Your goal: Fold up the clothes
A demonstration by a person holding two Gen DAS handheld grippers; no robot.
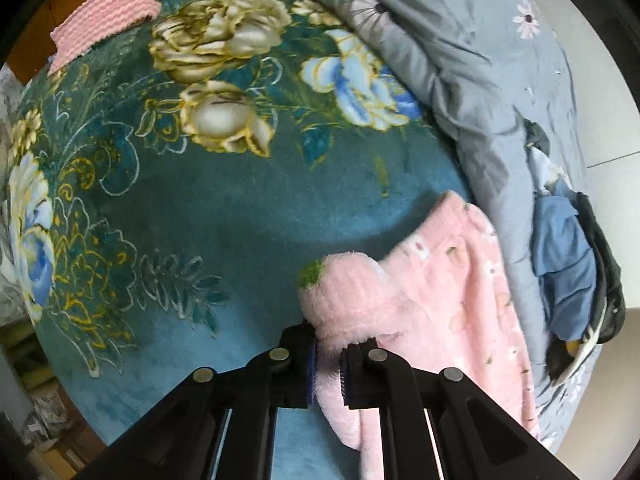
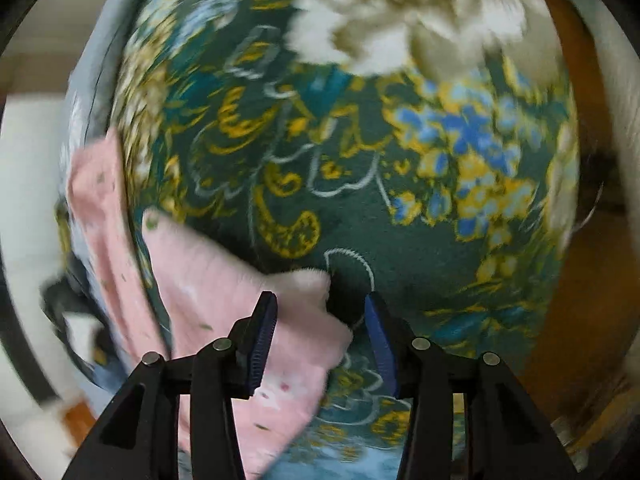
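Observation:
A fluffy pink garment [image 1: 440, 304] with small printed flowers lies on a teal floral blanket [image 1: 224, 208]. My left gripper [image 1: 328, 364] is shut on the garment's thick ribbed edge, which bunches up between the fingers. In the right wrist view the same pink garment [image 2: 248, 312] lies at the lower left, blurred by motion. My right gripper [image 2: 320, 340] is open; a corner of the garment lies between its blue pads without being pinched.
A grey floral quilt [image 1: 480, 80] is heaped along the blanket's right side, with blue and dark clothes [image 1: 568, 264] on it. A folded pink ribbed cloth [image 1: 104, 16] lies at the far left corner. Wooden bed frame and pale floor tiles border the bed.

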